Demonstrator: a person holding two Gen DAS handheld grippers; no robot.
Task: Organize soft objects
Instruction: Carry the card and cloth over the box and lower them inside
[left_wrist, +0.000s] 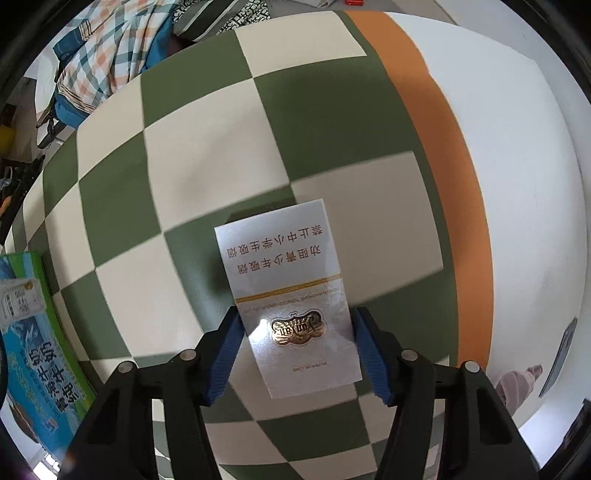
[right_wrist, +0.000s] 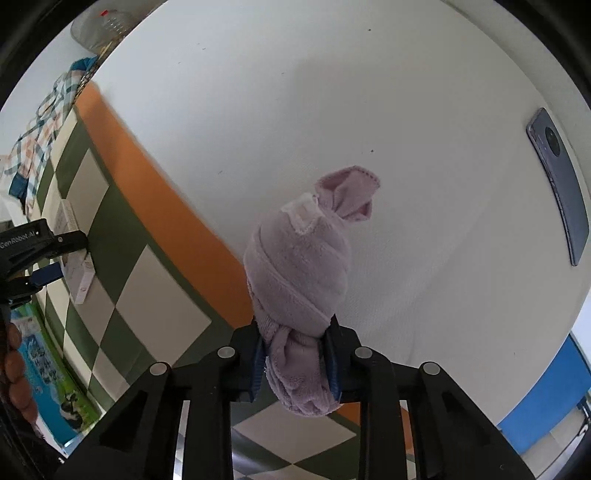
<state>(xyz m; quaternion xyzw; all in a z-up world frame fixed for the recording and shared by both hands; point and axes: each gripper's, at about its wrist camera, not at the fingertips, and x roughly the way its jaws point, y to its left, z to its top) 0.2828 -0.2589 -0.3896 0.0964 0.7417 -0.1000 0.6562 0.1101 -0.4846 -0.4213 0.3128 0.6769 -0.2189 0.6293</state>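
Note:
My left gripper (left_wrist: 297, 349) is shut on a silver cigarette pack (left_wrist: 291, 291) with gold lettering, held above the green-and-cream checkered mat (left_wrist: 207, 158). My right gripper (right_wrist: 295, 360) is shut on a rolled lilac towel (right_wrist: 299, 266), which sticks forward over the white tabletop (right_wrist: 295, 92). The left gripper with the pack also shows at the left of the right wrist view (right_wrist: 70, 254). A corner of the lilac towel shows at the right edge of the left wrist view (left_wrist: 517, 380).
The mat has an orange border (left_wrist: 443, 147) next to the white tabletop. A grey phone (right_wrist: 559, 184) lies at the right. A green-and-blue milk carton box (left_wrist: 33, 350) stands at the left. A plaid cloth (left_wrist: 107, 48) lies beyond the mat.

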